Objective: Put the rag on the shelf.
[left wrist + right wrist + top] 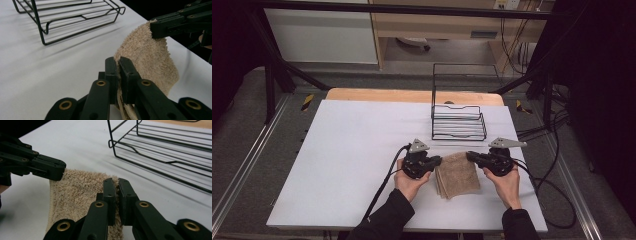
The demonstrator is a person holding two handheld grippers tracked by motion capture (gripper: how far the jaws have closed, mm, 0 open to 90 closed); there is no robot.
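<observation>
A folded beige terry towel (457, 174) hangs between the two grippers above the white table (352, 150). My left gripper (439, 160) is shut on the towel's far left corner, and the towel (147, 55) shows pinched between its jaws. My right gripper (469, 156) is shut on the far right corner, with the towel (75, 192) clamped at its tips. The top edge is lifted; the lower part trails toward the person. In the left gripper view the right gripper (156, 30) bites the towel's far corner; in the right gripper view the left gripper (58, 171) does likewise.
A black wire rack (458, 121) with a tall back frame stands just beyond the towel, near the table's far right. It appears as the rack (67, 17) and the rack (165, 145) in the gripper views. Cables trail off the table's right edge.
</observation>
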